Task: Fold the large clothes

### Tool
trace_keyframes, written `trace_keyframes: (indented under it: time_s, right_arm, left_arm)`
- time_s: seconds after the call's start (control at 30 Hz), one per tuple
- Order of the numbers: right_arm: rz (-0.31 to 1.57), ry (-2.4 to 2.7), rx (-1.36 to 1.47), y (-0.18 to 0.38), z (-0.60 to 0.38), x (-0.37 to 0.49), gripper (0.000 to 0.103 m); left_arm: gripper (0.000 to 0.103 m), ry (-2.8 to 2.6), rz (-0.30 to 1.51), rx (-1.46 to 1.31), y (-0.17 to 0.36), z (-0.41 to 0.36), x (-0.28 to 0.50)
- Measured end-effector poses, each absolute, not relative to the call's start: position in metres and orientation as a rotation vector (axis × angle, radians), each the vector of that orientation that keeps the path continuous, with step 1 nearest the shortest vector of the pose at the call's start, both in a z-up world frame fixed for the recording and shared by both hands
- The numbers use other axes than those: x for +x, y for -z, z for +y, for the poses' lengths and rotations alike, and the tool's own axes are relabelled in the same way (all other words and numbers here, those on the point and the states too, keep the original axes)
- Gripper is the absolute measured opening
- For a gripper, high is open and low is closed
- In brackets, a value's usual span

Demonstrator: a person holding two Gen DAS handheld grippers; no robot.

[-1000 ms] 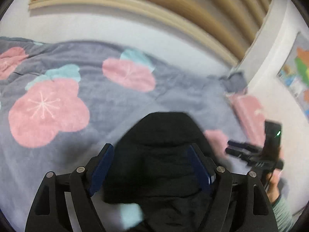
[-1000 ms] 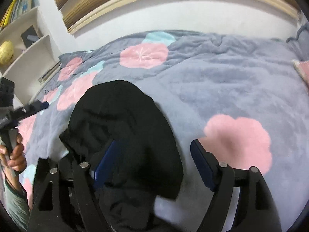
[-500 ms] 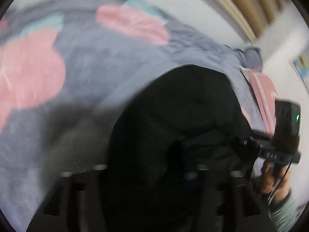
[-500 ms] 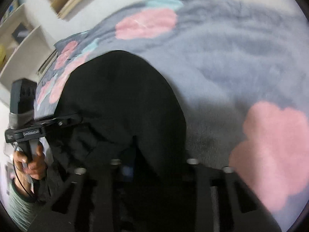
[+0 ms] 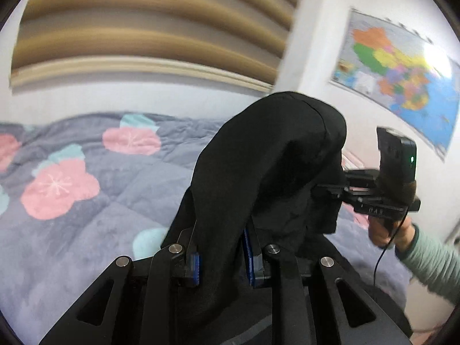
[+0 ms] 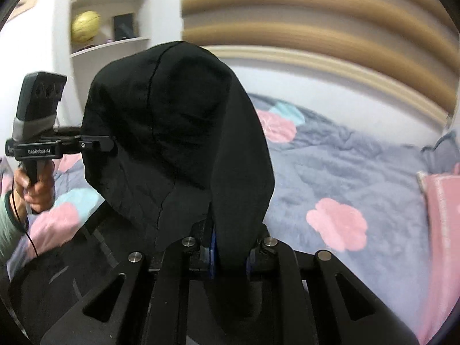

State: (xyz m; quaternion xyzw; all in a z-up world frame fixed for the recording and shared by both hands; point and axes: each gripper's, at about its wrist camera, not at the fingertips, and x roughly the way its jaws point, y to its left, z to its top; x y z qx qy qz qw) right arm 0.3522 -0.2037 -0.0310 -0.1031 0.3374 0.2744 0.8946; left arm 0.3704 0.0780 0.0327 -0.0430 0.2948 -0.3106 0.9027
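A black hooded garment (image 5: 267,166) is lifted off the bed, its hood bulging upward. My left gripper (image 5: 221,261) is shut on one side of the hood's edge. My right gripper (image 6: 228,254) is shut on the other side of the black garment (image 6: 178,126). The right gripper also shows in the left wrist view (image 5: 382,201), reaching into the hood from the right. The left gripper shows in the right wrist view (image 6: 57,146), reaching in from the left. The rest of the garment hangs below, mostly hidden.
A grey quilt (image 5: 86,230) with pink and teal flowers covers the bed; it also shows in the right wrist view (image 6: 359,187). A pink pillow (image 6: 442,230) lies at the right. A map (image 5: 402,86) hangs on the wall. White shelves (image 6: 109,28) stand at the left.
Both grippers closed on the black garment's hood and lifted it up off the quilt. The views tilted up toward the wall and headboard.
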Motion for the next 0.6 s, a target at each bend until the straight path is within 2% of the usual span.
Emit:
trace_keyframes:
  time_s: [0.13, 0.3, 0.4, 0.53, 0.6]
  right_arm:
    - [0.657, -0.539, -0.262, 0.028, -0.204, 0.285, 0.017]
    - [0.768, -0.563, -0.213, 0.073, -0.211, 0.216, 0.018]
    - [0.906, -0.523, -0.184, 0.121, -0.215, 0.198, 0.028]
    - [1.018, -0.472, -0.080, 0.135, -0.233, 0.198, 0.041]
    - [1.000, -0.442, -0.052, 0.118, -0.239, 0.202, 0.051]
  left_arm:
    - [0.022, 0.658, 0.607, -0.014, -0.023, 0.074, 0.298]
    - [0.026, 0.621, 0.736, 0.012, 0.041, 0.081, 0.230]
    - [0.026, 0.584, 0.810, -0.012, 0.067, 0.090, 0.210]
    - [0.027, 0.600, 0.792, -0.076, 0.050, 0.105, 0.204]
    - [0.036, 0.608, 0.749, -0.095, 0.029, 0.109, 0.199]
